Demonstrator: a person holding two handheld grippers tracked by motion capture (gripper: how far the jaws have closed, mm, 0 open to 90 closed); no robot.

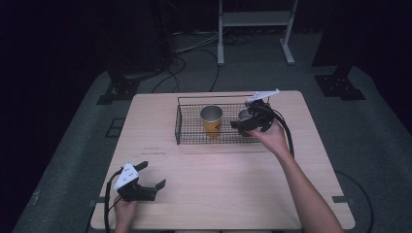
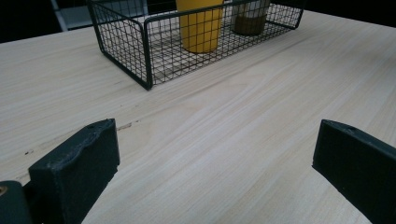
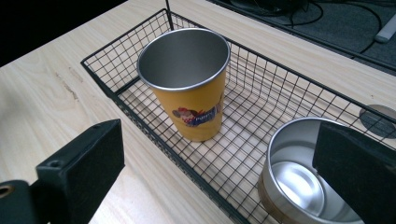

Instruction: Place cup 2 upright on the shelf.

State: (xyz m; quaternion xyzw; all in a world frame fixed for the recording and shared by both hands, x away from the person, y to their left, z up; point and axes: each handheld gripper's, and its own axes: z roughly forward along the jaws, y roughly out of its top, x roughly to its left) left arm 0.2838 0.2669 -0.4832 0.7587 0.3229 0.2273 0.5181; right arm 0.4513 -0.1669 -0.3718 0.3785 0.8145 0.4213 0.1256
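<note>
A black wire basket (image 1: 182, 121) stands on the far middle of the table. Inside it a yellow cup (image 1: 211, 120) with a steel interior stands upright, and to its right stands a shorter steel cup (image 1: 244, 114). My right gripper (image 1: 241, 122) hovers open over the basket's right end. In the right gripper view the yellow cup (image 3: 196, 93) lies ahead, and the steel cup (image 3: 299, 182) sits partly behind the right jaw of that open gripper (image 3: 219, 144). My left gripper (image 1: 152, 174) rests open near the table's front left, holding nothing. Its own view shows its jaws (image 2: 217, 140) wide apart and the basket (image 2: 144, 46) far off.
The light wooden table (image 1: 218, 194) has wide bare room between the basket and its front edge. A round cable hole (image 3: 378, 119) sits in the tabletop past the basket. Cables and a white stand (image 1: 252, 24) are on the floor beyond the table.
</note>
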